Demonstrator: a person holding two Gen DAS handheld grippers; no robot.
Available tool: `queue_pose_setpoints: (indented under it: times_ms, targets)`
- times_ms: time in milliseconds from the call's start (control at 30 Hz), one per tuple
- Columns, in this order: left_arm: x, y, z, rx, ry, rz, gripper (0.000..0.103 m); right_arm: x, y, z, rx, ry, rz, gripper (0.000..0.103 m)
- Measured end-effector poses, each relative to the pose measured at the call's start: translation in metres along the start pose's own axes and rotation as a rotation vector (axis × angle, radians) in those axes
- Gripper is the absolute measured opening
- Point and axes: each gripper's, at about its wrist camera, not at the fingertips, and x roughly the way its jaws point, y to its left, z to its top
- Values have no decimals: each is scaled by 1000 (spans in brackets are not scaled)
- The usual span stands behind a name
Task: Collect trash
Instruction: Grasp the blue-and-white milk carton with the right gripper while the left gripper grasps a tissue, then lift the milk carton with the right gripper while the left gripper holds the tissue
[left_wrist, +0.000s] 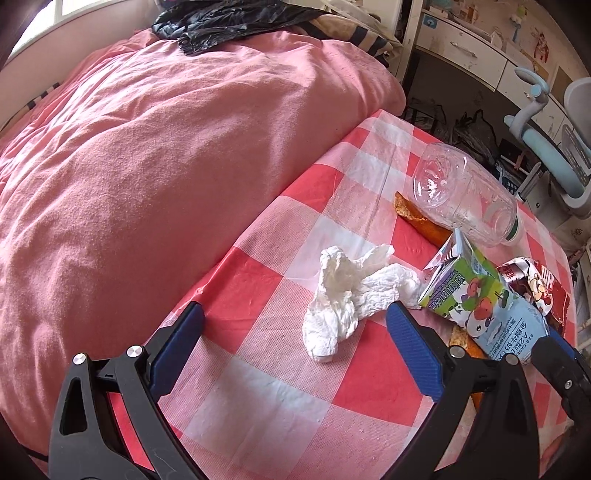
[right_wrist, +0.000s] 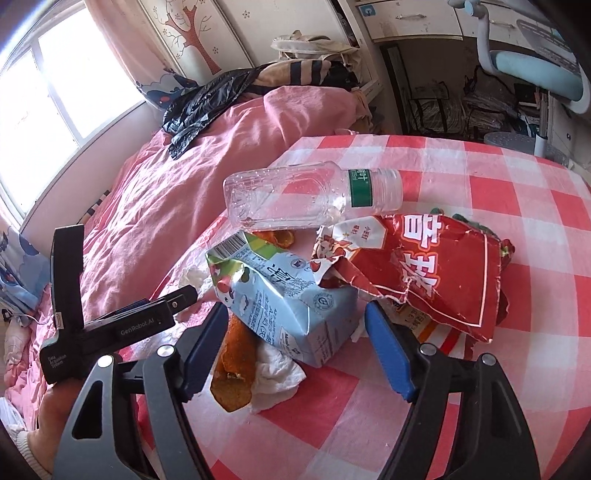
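Checked tablecloth (left_wrist: 280, 236), both tools (left_wrist: 295, 325) (right_wrist: 295, 325) angled down, agape

On the table (right_wrist: 480, 192) covered in a red-and-white checked cloth lay one clear empty plastic bottle (right_wrist: 295, 195) with a green label, one crushed light-blue and green milk carton (right_wrist: 291, 306) printed with cartoon cows, and one torn red foil snack bag (right_wrist: 424, 269). There were two crumpled white paper tissues, one (left_wrist: 347, 295) lying in the open and another (right_wrist: 275, 376) tucked under the carton, and at least two orange pieces of peel (right_wrist: 232, 369) (left_wrist: 417, 218). One black plastic rubbish bag (right_wrist: 199, 107) lay on the single pink-quilted bed (left_wrist: 166, 166), and one pale-blue chair (right_wrist: 535, 70) stood beyond.
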Motion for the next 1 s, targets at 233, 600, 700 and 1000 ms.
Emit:
queue_pose_setpoints:
  times_ms: [233,600,700,1000]
  targets:
    - [0,-3,2,32,-16,-61,75,18,-6,-5,6,31,36,64]
    - [-22,9,3,-47,-28,-258,7,-36,22,-4,-51,-103,109,57]
    - [-37,14,1,-60,-70,-296,6,-53,19,-10,-20,-115,133,57]
    - [-74,17,-12,-11,-135,-395,6,-96,-23,-42,249,-157,230,28]
